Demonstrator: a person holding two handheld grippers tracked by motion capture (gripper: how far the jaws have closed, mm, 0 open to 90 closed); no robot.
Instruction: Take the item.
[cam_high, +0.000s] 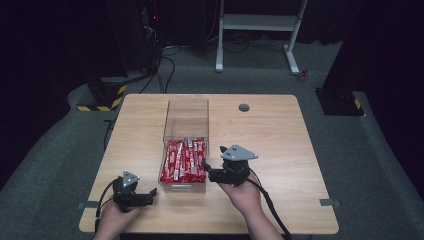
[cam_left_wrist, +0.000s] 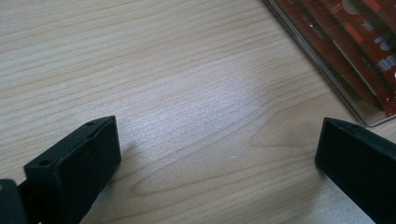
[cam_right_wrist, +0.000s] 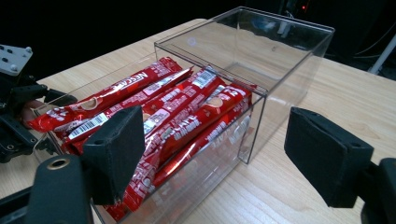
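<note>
red sachets (cam_high: 184, 161) lying flat, long axes running along clear box (cam_high: 187, 116)

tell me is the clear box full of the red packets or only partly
Partly full. The red packets fill the near compartment of the clear box, piled to its rim; the far compartment beyond the divider is empty.

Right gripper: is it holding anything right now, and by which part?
Nothing is held. The right gripper is open beside the clear box of red sachets, its fingers touching neither.
</note>
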